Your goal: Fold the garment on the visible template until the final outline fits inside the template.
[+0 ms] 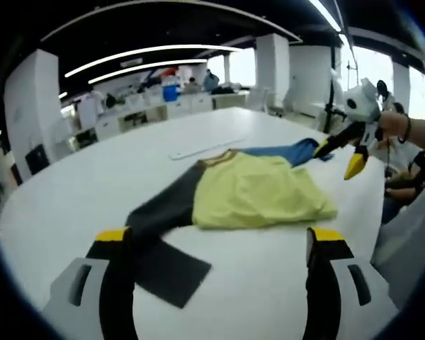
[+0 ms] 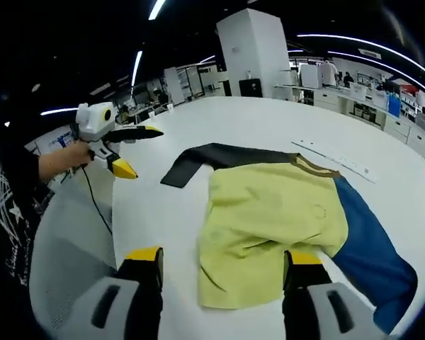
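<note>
On a white worktop [image 2: 219,127] in an open office, the garment [image 2: 269,219] lay flat, sleeves stretching from 10 to 4 o'clock; left claw [image 1: 219,237] and right claw [image 2: 223,258] gaped wide, empty.

Garment [image 1: 258,190] lying flat on the white bench [image 1: 92,177]
Yellow body, dark sleeve reaching toward the left gripper [image 1: 219,244]; the right gripper [image 1: 343,156] hovers, spread apart, by the blue sleeve.

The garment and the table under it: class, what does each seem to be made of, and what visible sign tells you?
The garment looks like soft knit fabric, matte: its yellow body wrinkles and lies limp, with a dark sleeve and a blue sleeve. The table looks like a hard, smooth white laminate with a faint sheen, though its exact material is unclear.
</note>
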A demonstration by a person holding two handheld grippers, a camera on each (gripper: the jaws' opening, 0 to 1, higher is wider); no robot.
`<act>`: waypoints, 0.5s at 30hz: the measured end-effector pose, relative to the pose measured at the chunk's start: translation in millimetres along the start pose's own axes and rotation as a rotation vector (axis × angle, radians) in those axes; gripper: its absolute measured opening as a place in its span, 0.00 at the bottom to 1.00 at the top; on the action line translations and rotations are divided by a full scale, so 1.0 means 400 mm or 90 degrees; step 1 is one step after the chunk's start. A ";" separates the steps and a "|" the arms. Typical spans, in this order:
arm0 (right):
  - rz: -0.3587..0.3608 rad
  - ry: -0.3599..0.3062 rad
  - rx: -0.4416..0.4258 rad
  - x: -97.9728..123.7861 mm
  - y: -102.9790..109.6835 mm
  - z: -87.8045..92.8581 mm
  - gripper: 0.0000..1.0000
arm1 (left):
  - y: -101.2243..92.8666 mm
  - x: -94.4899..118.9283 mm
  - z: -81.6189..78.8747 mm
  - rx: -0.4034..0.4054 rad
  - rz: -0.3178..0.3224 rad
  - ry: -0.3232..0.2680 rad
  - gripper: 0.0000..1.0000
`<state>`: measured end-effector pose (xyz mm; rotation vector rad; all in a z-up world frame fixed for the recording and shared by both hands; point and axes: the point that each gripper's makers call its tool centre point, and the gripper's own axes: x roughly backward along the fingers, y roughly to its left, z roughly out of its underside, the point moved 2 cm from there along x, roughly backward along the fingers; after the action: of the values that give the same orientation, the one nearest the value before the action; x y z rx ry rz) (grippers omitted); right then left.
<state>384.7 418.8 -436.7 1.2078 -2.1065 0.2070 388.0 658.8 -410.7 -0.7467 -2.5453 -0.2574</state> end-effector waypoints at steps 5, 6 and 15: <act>-0.006 0.000 0.026 -0.035 0.019 0.000 0.64 | -0.041 0.010 0.013 0.010 0.024 -0.003 0.98; -0.008 0.000 0.029 -0.044 0.024 -0.001 0.63 | -0.047 0.011 0.020 0.012 0.025 0.005 0.97; -0.003 0.042 0.098 -0.128 0.074 0.010 0.51 | -0.080 0.023 0.031 0.006 0.023 0.015 0.95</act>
<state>375.7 469.2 -466.3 1.2771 -2.0613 0.4083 359.0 640.0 -418.4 -0.7810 -2.5065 -0.2406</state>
